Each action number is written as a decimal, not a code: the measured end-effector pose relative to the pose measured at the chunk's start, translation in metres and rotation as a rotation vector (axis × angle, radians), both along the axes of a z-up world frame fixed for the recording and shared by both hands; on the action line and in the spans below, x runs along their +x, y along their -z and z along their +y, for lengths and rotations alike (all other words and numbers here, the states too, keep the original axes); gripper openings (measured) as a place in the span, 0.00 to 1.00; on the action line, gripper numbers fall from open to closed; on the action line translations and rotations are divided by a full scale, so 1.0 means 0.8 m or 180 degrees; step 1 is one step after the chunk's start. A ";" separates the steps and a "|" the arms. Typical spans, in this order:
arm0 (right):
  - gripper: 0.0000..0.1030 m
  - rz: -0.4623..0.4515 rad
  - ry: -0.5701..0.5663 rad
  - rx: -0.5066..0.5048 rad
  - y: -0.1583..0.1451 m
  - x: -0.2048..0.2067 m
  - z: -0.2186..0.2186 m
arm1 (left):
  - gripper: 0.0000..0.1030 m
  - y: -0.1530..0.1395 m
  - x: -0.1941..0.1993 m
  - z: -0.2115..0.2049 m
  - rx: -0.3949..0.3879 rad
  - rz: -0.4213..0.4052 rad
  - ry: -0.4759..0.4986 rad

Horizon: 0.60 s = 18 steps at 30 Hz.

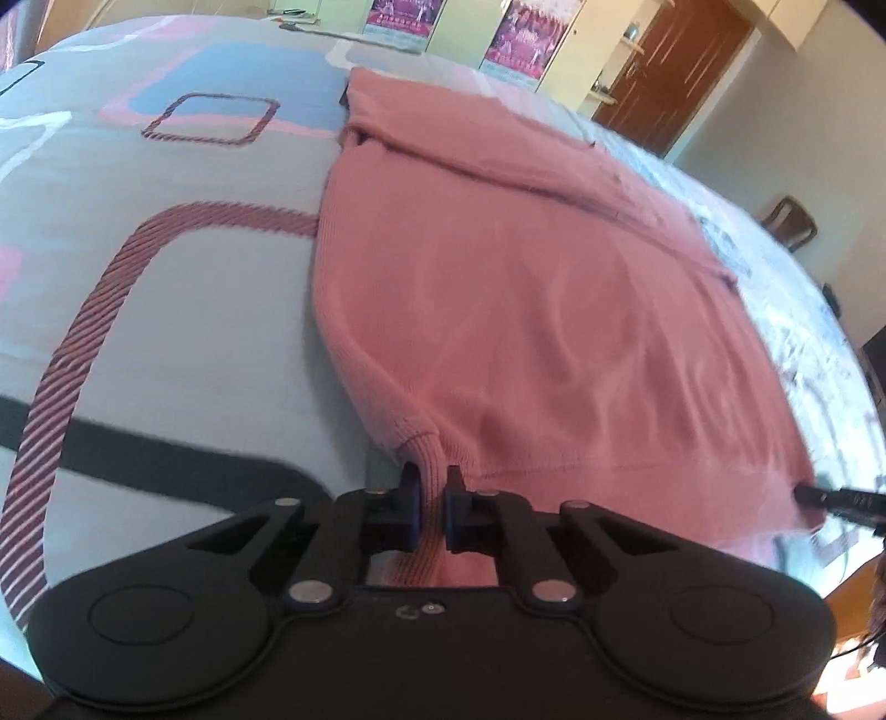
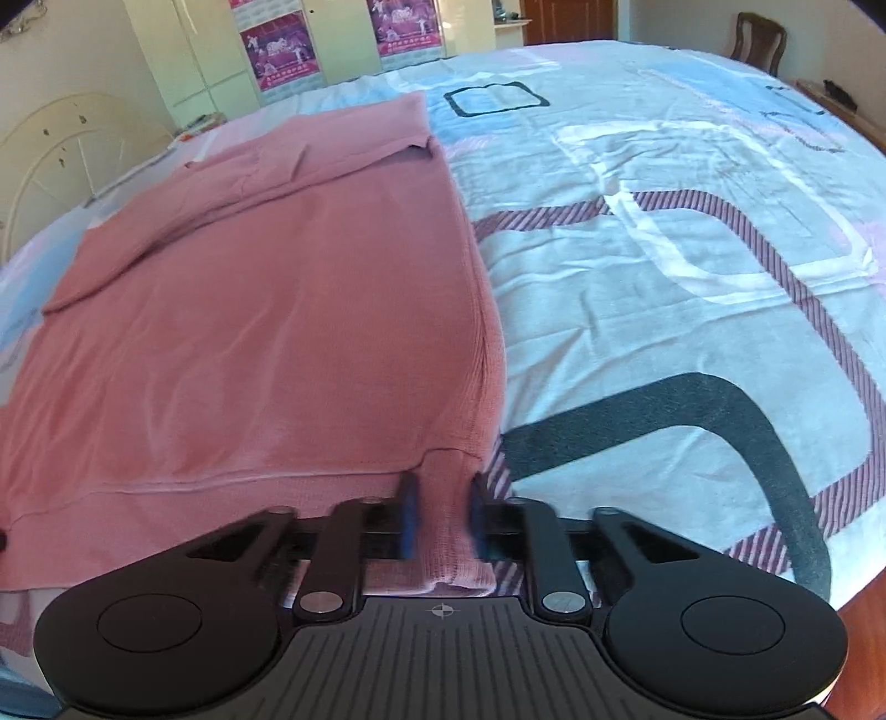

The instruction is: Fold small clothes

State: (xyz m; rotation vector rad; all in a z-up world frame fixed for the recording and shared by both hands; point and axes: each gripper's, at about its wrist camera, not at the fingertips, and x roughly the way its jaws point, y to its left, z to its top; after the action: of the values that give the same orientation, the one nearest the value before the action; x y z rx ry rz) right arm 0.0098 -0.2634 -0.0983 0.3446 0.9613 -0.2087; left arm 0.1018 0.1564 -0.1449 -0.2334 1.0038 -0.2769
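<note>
Two corners pinched, one per side: my left gripper (image 1: 431,501) has its blue pads closed on the ribbed hem corner of the pink sweater (image 1: 515,310), and my right gripper (image 2: 441,512) clamps the opposite hem corner, a little blurred. The sweater lies flat on the patterned bedspread (image 2: 692,288). Only the left view catches the brown door (image 1: 673,72); only the right view gives me the white headboard (image 2: 61,160) and a wooden chair (image 2: 757,36). Posters (image 2: 282,55) hang on pale cupboards.

Sweater (image 1: 526,288) flat on bed (image 1: 194,332), grippers at near hem.
</note>
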 end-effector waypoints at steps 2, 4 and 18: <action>0.11 -0.0051 -0.0061 0.0023 -0.007 0.004 0.000 | 0.05 -0.011 0.006 -0.002 -0.0069 -0.0076 -0.0007; 0.11 -0.0135 -0.0111 0.0072 -0.018 0.010 -0.001 | 0.05 -0.027 0.016 -0.005 -0.0126 -0.0190 -0.0010; 0.11 -0.0886 0.0011 0.0504 -0.101 0.199 -0.067 | 0.04 -0.111 0.211 -0.042 -0.0346 -0.0896 -0.0287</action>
State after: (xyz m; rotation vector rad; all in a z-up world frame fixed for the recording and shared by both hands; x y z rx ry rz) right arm 0.1687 -0.3169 -0.0171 0.5069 0.7034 -0.0845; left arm 0.2702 0.1229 -0.0564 -0.3280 0.6987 -0.2740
